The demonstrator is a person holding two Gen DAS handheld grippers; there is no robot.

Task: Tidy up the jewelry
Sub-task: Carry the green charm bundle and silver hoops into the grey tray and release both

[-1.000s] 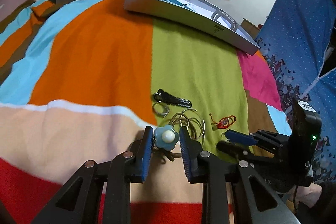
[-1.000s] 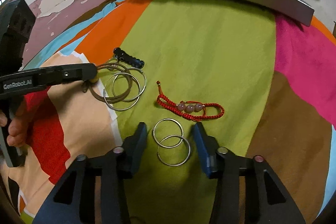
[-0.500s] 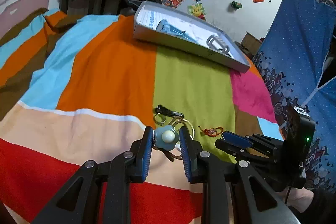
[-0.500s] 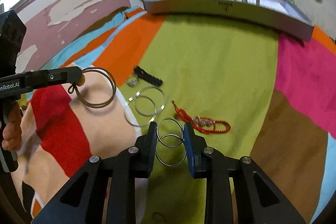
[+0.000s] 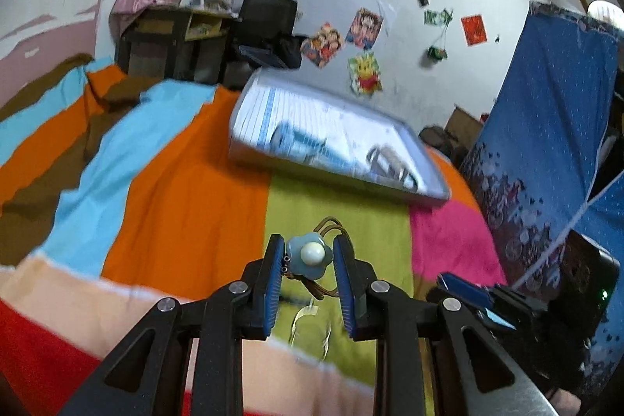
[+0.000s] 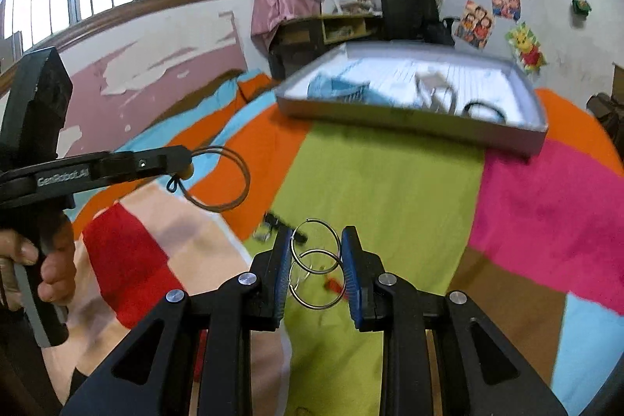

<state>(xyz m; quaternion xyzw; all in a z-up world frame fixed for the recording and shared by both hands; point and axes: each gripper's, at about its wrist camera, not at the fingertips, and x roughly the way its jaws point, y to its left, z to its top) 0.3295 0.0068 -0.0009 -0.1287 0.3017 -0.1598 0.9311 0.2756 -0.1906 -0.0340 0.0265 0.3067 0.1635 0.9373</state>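
Bed: striped blanket (image 6: 390,190) in orange, green, pink and blue; soft, so anything set down sinks a little and small pieces hide in the folds.
Tray: grey shallow box (image 6: 413,121) at the far side of the bed, likely the goal; stiff rim, already holding a dark ring and some pale items, blurred.
Left claw (image 5: 310,258): closed on the blue flower charm (image 5: 310,255) with a pale bead centre, lifted clear of the bed; a brown cord loop (image 6: 218,178) hangs from it.
Cord loop handling: light and limp, it swings; best held by the hard charm, as here, since the cord would slip.
Right claw (image 6: 316,266): pinched on two linked silver hoops (image 6: 315,264), held edge to edge, above the bed.
Hoops handling: thin, smooth, springy wire; slippery between pads and apt to twist out, so a gentle squeeze across the width seems wise.
Left on the bed: a red braided bracelet (image 6: 334,285) and a small black clip (image 6: 279,221), blurred.
Views: only the right camera shows the cord's full loop; only the left shows the charm's face.
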